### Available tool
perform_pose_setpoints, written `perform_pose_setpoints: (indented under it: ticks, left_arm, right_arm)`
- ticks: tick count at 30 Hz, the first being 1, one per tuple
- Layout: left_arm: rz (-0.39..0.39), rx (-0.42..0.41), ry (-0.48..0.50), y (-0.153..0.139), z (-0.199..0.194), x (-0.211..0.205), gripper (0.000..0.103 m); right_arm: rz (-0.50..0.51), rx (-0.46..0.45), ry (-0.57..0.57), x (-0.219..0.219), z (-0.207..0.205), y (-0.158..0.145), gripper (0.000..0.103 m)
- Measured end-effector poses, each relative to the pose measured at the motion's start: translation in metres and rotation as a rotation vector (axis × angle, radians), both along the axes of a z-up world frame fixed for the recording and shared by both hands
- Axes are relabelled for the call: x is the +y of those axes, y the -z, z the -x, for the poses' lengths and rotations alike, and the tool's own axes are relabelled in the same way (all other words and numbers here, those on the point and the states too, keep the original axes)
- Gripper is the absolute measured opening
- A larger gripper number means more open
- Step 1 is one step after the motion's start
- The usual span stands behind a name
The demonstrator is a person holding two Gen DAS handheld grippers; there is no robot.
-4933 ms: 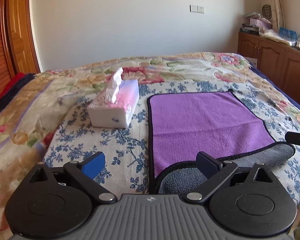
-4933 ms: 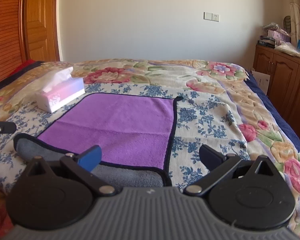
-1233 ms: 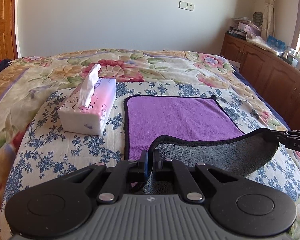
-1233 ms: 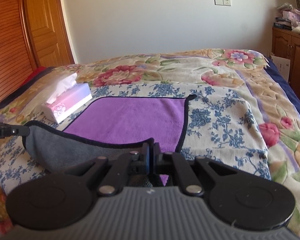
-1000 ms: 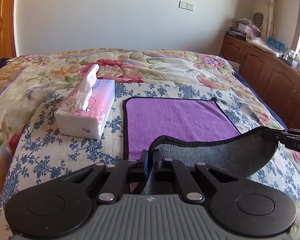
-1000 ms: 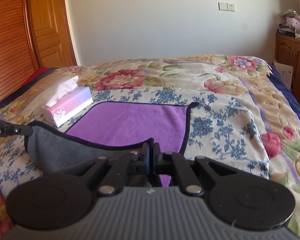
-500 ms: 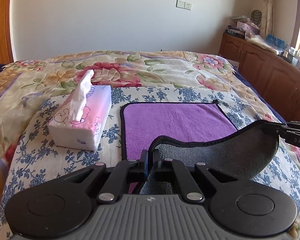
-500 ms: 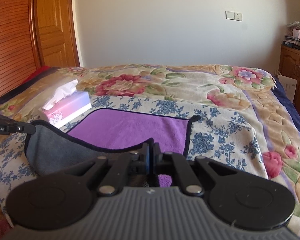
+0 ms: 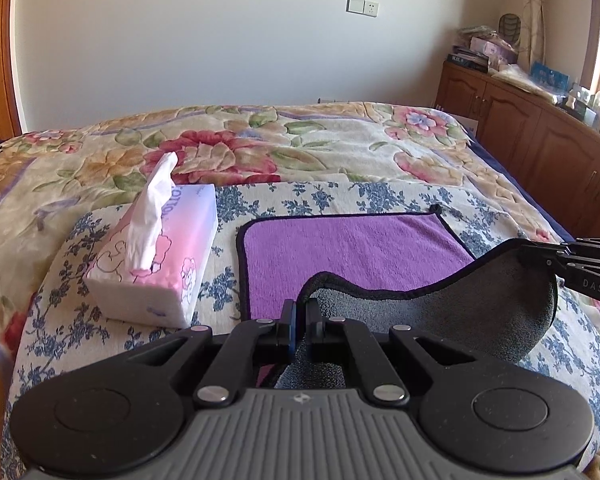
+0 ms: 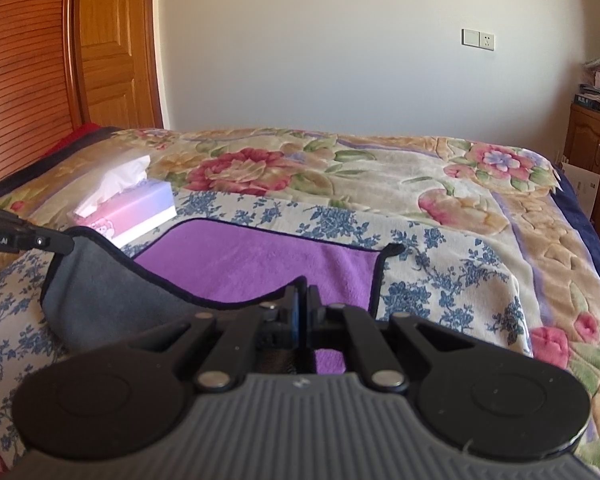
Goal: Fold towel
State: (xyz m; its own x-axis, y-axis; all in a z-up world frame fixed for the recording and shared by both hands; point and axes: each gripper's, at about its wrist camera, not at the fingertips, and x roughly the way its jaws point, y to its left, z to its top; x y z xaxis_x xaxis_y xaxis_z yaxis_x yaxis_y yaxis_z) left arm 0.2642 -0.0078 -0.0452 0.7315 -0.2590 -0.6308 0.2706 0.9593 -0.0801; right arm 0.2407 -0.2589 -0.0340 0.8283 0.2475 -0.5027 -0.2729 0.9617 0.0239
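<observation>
L gripper (image 9: 299, 312) & R gripper (image 10: 302, 300) each pinch towel (image 9: 352, 244) near corners, lifted.

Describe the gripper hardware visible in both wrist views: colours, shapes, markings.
Left gripper and right gripper: black bodies, two round discs each, silver pivot rivets, grey ribbed centre plate with a small logo, one blue finger pad. White lettering on the sides: "DAS" on the right, "nRobot.AI" on the left. Thin cable bottom right in the left view.
</observation>
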Motion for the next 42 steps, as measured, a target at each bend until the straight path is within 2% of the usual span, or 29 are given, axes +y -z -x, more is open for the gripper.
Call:
perform_pose_setpoints:
  ticks: [16,21,29,42]
  left_arm:
    - [-0.045,-0.032,0.021,-0.011,-0.036,-0.011,0.005]
    - [-0.054,-0.036,0.019,-0.012,-0.050,-0.013,0.005]
    - [-0.015,-0.023,0.009,-0.007,-0.074,-0.013,0.005]
    - [-0.064,-0.052,0.011,-0.013,-0.099,-0.020,0.005]
  right_arm:
    - [0.008,-0.068,-0.006,-0.003,-0.028,-0.005,0.004]
    - [0.022,-0.075,-0.012,-0.004,-0.039,-0.003,0.004]
    - [0.027,-0.073,0.007,-0.008,-0.055,0.000,0.004]
    - [0.031,-0.074,0.021,-0.014,-0.079,-0.004,0.004]
